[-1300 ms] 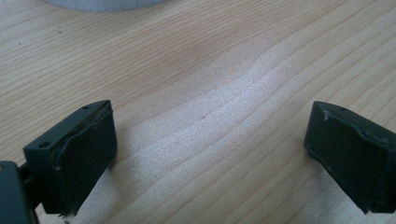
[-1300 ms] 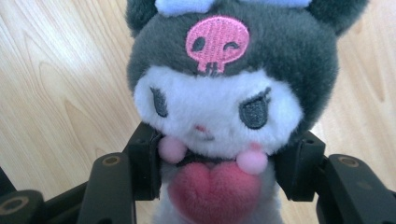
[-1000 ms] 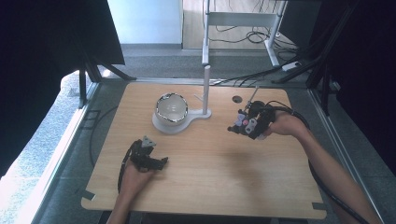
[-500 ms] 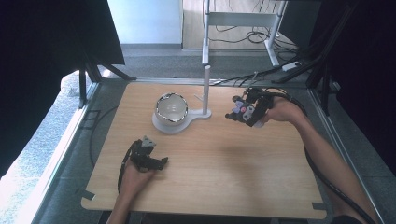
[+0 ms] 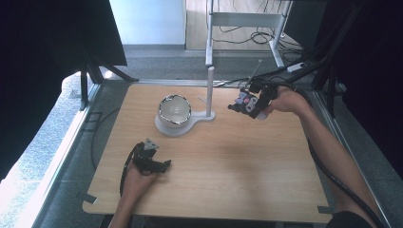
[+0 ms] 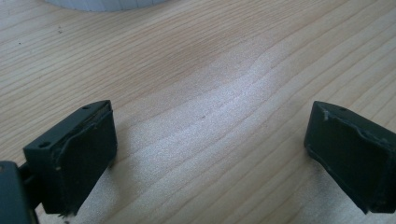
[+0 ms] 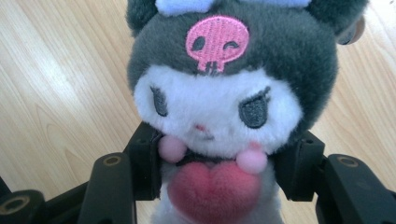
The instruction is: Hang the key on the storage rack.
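A small plush doll (image 7: 219, 102) with a dark hood, a pink skull badge and a red heart on its chest sits between the jaws of my right gripper (image 7: 219, 172), which is shut on its body. From above, the doll (image 5: 244, 102) and right gripper (image 5: 248, 105) hang above the table's far right, close to the white post. My left gripper (image 5: 161, 166) rests low on the near left of the wooden table (image 5: 228, 161). Its black pads (image 6: 79, 154) stand wide apart over bare wood, and the left gripper (image 6: 210, 154) is open.
A white stand with a flat base (image 5: 183, 124) carries a round bowl (image 5: 174, 110) and an upright post (image 5: 209, 90) at the table's far middle. Cables trail off the far right edge. Dark screens flank both sides.
My right gripper has lifted the plush doll and carried it up and away toward the far side. The left gripper has stayed where it was.
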Demonstrator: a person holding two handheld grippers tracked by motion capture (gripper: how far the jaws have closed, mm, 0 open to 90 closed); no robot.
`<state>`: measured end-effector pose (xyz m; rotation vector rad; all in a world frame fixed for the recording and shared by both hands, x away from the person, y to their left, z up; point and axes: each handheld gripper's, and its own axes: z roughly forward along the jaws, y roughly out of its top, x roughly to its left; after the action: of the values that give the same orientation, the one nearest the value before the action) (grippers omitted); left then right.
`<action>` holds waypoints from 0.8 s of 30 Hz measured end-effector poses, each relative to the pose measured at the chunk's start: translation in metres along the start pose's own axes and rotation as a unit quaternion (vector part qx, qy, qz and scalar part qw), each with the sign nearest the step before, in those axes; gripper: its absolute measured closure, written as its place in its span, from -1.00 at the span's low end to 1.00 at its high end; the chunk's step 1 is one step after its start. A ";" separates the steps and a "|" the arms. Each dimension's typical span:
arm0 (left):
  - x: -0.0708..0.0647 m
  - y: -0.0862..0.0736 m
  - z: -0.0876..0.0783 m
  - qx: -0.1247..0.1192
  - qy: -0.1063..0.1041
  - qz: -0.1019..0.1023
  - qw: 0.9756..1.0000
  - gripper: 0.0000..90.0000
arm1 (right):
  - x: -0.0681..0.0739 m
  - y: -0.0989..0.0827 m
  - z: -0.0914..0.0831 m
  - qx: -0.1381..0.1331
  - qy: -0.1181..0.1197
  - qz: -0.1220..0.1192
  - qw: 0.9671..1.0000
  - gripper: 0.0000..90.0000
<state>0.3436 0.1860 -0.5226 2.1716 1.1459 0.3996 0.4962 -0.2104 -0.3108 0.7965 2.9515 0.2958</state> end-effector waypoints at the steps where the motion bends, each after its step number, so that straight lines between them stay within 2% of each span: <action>1: 0.000 0.000 0.000 0.000 0.000 0.000 1.000 -0.95 | -0.001 0.002 -0.001 0.000 0.001 0.002 1.000 -0.04; 14: 0.000 0.000 0.000 0.000 -0.001 0.000 1.000 -0.95 | -0.014 0.028 -0.016 -0.009 0.000 0.016 1.000 -0.04; 24: 0.000 0.000 0.000 0.000 -0.001 0.000 1.000 -0.95 | -0.022 0.053 -0.025 -0.018 -0.004 0.018 1.000 -0.04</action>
<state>0.3436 0.1858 -0.5228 2.1705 1.1449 0.3967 0.5383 -0.1803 -0.2756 0.8462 2.9180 0.3446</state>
